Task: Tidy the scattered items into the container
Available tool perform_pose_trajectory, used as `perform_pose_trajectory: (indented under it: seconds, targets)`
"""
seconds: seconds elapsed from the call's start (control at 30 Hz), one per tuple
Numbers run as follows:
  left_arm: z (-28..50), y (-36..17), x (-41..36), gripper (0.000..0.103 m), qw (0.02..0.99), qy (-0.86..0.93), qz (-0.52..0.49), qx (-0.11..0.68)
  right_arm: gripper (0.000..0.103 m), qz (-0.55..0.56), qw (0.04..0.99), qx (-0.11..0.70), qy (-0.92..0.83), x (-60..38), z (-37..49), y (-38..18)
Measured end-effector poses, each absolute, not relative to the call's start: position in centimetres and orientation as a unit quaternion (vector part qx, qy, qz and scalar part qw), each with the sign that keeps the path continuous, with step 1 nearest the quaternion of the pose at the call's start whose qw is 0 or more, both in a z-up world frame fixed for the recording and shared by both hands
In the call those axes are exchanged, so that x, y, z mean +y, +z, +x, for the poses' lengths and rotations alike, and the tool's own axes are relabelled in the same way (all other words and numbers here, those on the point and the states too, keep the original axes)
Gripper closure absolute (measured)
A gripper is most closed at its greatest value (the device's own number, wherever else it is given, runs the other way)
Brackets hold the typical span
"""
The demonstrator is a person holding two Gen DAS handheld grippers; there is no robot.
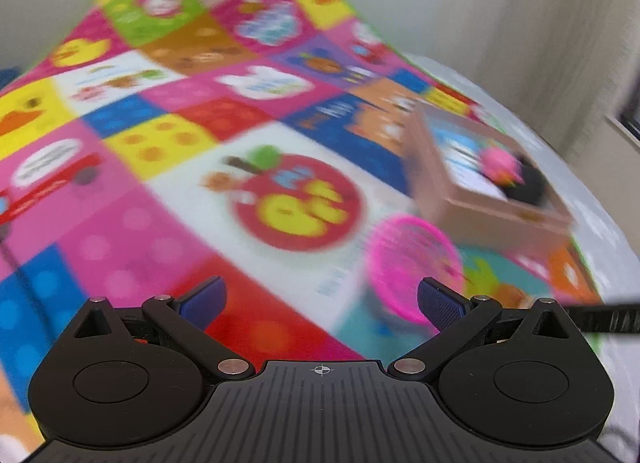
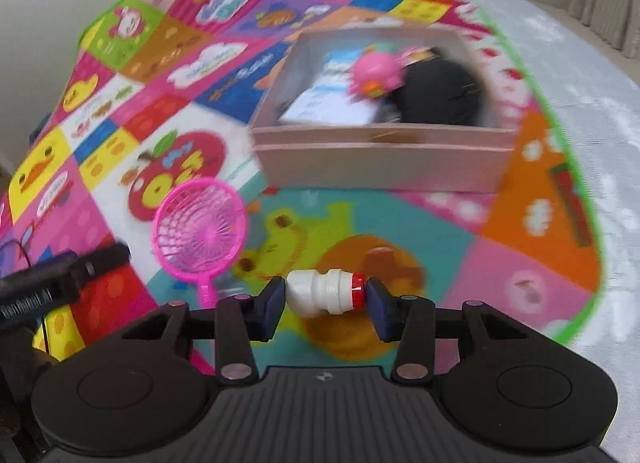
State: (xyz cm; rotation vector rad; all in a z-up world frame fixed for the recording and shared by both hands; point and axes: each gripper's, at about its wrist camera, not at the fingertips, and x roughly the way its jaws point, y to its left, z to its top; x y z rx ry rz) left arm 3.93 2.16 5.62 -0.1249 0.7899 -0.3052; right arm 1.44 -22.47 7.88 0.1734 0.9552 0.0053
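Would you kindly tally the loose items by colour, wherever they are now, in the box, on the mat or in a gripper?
Pink: 2, the net scoop on the mat and the round toy in the box
White: 2, the pipe fitting in the right gripper and the booklet in the box
Black: 1, the blurred bundle in the box
Total: 5

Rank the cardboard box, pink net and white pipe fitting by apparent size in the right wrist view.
1. cardboard box
2. pink net
3. white pipe fitting, though it sits nearest the camera, between the right gripper pads.
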Motion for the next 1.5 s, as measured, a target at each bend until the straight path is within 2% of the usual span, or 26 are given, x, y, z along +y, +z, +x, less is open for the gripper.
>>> perform_pose_trajectory:
  seconds: [0.23,0.4,0.63,0.67,0.7,0.8,1.0,1.1,1.23,1.27,1.3,1.37,1.5]
  targets:
    - [3.2,4.9,-3.8,0.0,0.897,-0.185,0.005,0.402,0.059,0.099,0.919,0.379,-0.051,-29.5,-3.9,10.4]
    - [5.2,3.6,-6.9,0.0,0.899,-0.13,0.032,0.418,0.059,0.149,0.914,0.375,-0.048,-32.2,-3.8,10.0]
    - [6.7,2.6,-8.6,0.0,0.903,-0.075,0.031,0.422,0.059,0.118,0.922,0.368,-0.039,-31.4,-4.0,9.4]
    - [6.7,2.7,-8.7,0.002,0.904,-0.075,0.032,0.42,0.059,0.121,0.92,0.37,-0.034,-31.4,-4.0,9.3]
    - [6.6,2.9,-8.8,0.019,0.904,-0.077,0.034,0.42,0.059,0.126,0.919,0.373,-0.029,-31.3,-4.1,9.3]
    - [5.8,3.4,-8.9,0.051,0.9,-0.091,0.051,0.424,0.059,0.127,0.916,0.379,-0.022,-30.7,-4.2,9.2]
    - [2.5,4.8,-8.5,0.053,0.899,-0.13,0.081,0.41,0.059,0.106,0.917,0.384,-0.017,-29.1,-5.2,9.5]
    - [0.8,5.8,-8.1,0.063,0.898,-0.149,0.084,0.405,0.059,0.095,0.918,0.384,-0.02,-28.3,-5.9,9.9]
    - [-1.5,6.9,-7.6,0.059,0.9,-0.167,0.093,0.392,0.059,0.091,0.92,0.38,-0.016,-27.8,-6.8,10.7]
    - [-1.8,7.0,-7.3,0.043,0.9,-0.17,0.088,0.393,0.059,0.091,0.92,0.38,-0.018,-27.8,-7.0,10.8]
    - [-2.1,6.8,-6.9,0.024,0.899,-0.17,0.08,0.396,0.059,0.09,0.92,0.381,-0.021,-27.8,-7.1,10.8]
    - [-2.7,6.4,-5.9,0.008,0.899,-0.165,0.066,0.401,0.059,0.091,0.919,0.383,-0.025,-27.7,-7.2,10.7]
    - [-2.7,6.7,-4.6,0.008,0.883,-0.16,0.06,0.438,0.059,0.092,0.916,0.39,-0.014,-27.1,-7.2,10.0]
